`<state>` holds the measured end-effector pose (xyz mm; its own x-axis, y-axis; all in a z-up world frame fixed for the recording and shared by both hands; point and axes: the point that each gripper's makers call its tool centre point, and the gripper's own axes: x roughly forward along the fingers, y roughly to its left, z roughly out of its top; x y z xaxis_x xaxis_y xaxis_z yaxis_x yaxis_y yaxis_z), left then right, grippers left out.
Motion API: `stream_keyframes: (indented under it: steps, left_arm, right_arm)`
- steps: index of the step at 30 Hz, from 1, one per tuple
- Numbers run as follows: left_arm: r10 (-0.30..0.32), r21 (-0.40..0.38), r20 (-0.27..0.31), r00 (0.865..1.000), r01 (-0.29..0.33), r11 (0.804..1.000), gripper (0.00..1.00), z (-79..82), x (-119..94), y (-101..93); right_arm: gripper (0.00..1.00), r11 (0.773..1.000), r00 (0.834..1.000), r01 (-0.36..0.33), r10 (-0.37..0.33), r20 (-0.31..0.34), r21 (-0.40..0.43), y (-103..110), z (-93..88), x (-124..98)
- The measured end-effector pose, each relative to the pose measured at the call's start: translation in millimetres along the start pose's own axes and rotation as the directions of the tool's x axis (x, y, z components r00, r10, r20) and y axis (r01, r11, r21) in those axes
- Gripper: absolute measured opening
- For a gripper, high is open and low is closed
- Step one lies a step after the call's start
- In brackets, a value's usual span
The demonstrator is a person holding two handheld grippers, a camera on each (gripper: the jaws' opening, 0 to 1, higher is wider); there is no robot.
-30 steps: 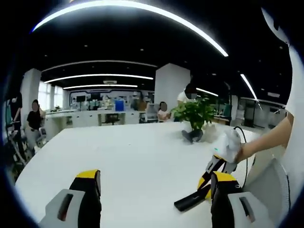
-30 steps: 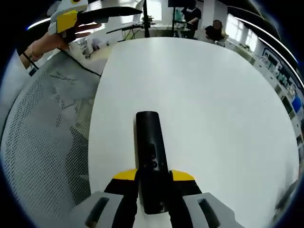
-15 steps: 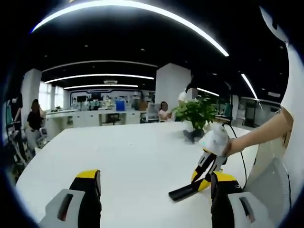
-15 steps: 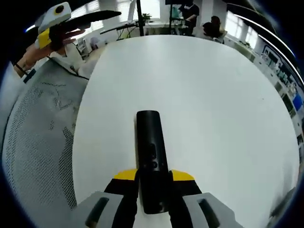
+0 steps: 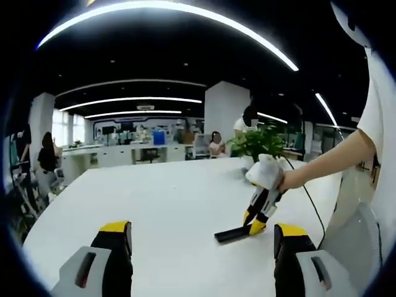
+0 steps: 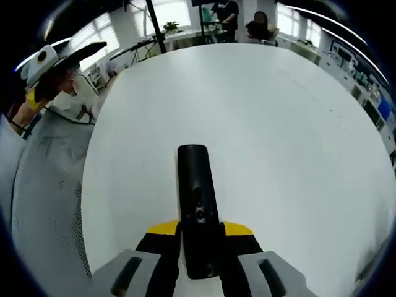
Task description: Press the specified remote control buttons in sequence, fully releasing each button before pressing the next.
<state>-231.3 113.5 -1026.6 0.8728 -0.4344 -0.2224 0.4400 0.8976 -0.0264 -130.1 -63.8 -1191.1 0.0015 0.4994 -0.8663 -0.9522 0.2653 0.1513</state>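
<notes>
Right gripper [image 6: 200,238]: jaws closed on the lower end of the black remote control [image 6: 198,204], which ran forward between the yellow-tipped fingers, button face up, held above the white table [image 6: 278,142]. In the left gripper view the same remote [image 5: 233,234] hung just over the tabletop, pinched by the right gripper [image 5: 257,213] in the person's hand [image 5: 286,180].

Left gripper [image 5: 202,247]: jaws stood wide apart, nothing between them, table [image 5: 154,210] beyond. A potted plant [image 5: 255,145] stood at the far edge. A mesh chair back [image 6: 43,185] lay beside the table.
</notes>
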Motion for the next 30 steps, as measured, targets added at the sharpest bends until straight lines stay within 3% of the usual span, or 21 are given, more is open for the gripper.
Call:
stream_keyframes:
  steps: [13, 27, 30]
  left_arm:
    - [-0.017, -0.006, 0.013, 1.0, 0.017, 1.0, 0.98, 3.2, 1.1, -7.9]
    - [-0.009, -0.027, 0.013, 1.0, 0.01, 1.0, 0.98, -1.8, -4.0, -11.9]
    - [-0.003, -0.035, 0.013, 1.0, 0.004, 0.999, 0.98, -2.1, -4.4, -10.4]
  right_arm:
    - [0.22, 0.997, 0.998, 0.037, -0.04, -0.05, -0.069, -36.8, 8.3, 2.8]
    - [0.23, 0.992, 0.997, 0.08, -0.081, -0.008, -0.098, -72.8, 22.9, 6.8]
    - [0.23, 0.994, 0.996, 0.093, -0.093, 0.002, -0.059, -78.5, 25.8, 6.4]
